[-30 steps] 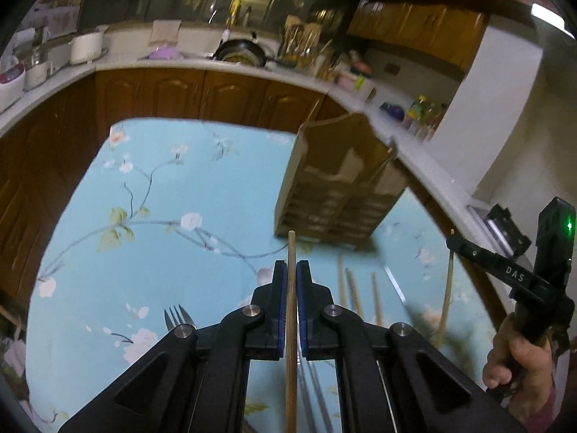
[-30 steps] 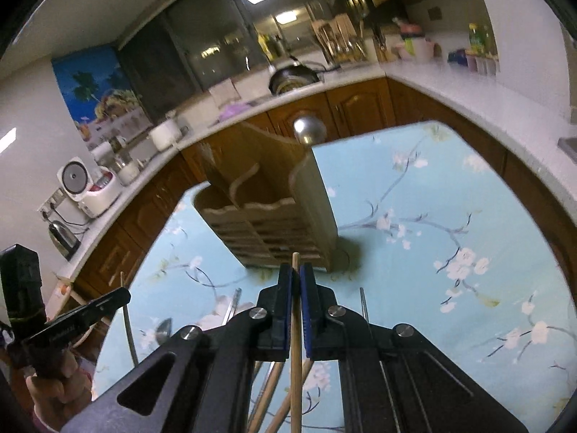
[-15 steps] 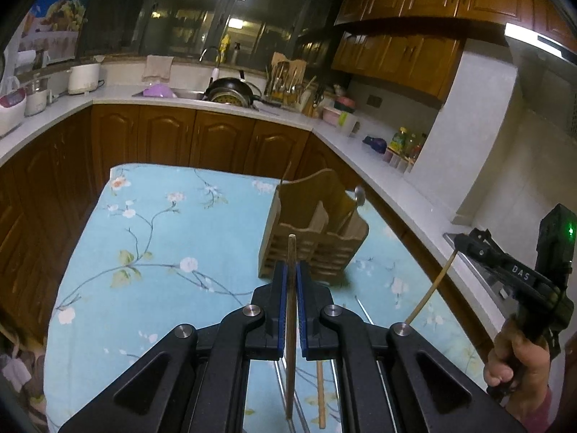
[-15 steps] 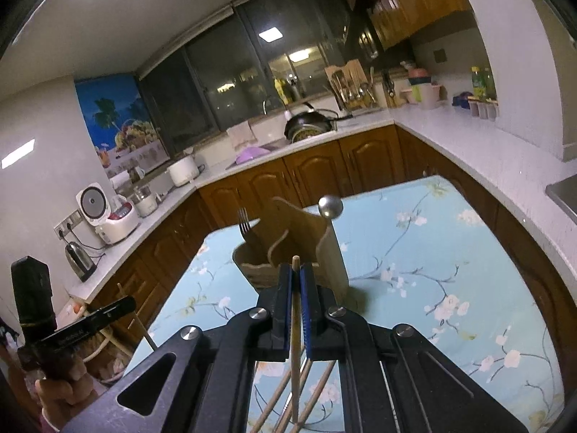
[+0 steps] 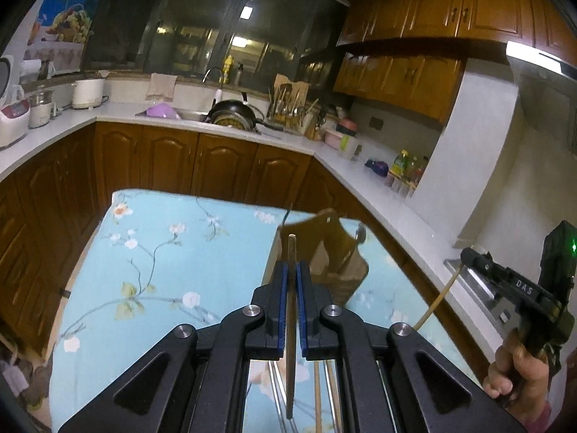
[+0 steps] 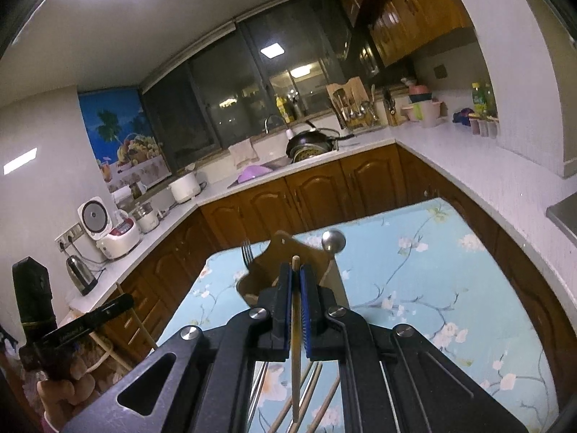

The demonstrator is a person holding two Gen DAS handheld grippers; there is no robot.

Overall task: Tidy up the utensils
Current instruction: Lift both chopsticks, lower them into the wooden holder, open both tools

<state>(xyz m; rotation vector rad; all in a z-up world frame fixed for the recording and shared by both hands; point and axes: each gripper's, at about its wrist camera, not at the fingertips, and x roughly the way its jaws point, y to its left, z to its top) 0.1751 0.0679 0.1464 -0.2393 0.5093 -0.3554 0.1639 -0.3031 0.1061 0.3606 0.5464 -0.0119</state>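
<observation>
My left gripper (image 5: 292, 270) is shut on a wooden chopstick (image 5: 290, 324), held above the blue floral table (image 5: 162, 252). My right gripper (image 6: 295, 271) is shut on a second chopstick (image 6: 295, 342). Ahead of both stands the wooden utensil holder (image 5: 324, 249), also in the right wrist view (image 6: 285, 252), with a fork (image 6: 246, 252) and a round-ended metal spoon (image 6: 333, 240) standing in it. Loose chopsticks (image 6: 313, 379) and metal utensils lie on the cloth beneath the grippers. Each view shows the other gripper off to the side (image 5: 465, 257) (image 6: 124, 301) with its chopstick hanging down.
Brown cabinets and a white counter (image 5: 378, 187) wrap around the table on the far side and the right. On the counter are a pan (image 5: 232, 113), a utensil rack (image 5: 288, 101), bottles (image 5: 404, 166) and rice cookers (image 6: 115, 231). A hand (image 5: 515, 371) grips the right tool.
Both grippers have risen, each lifting its chopstick off the table. The views tilted upward, so the holder now sits lower and farther away.
</observation>
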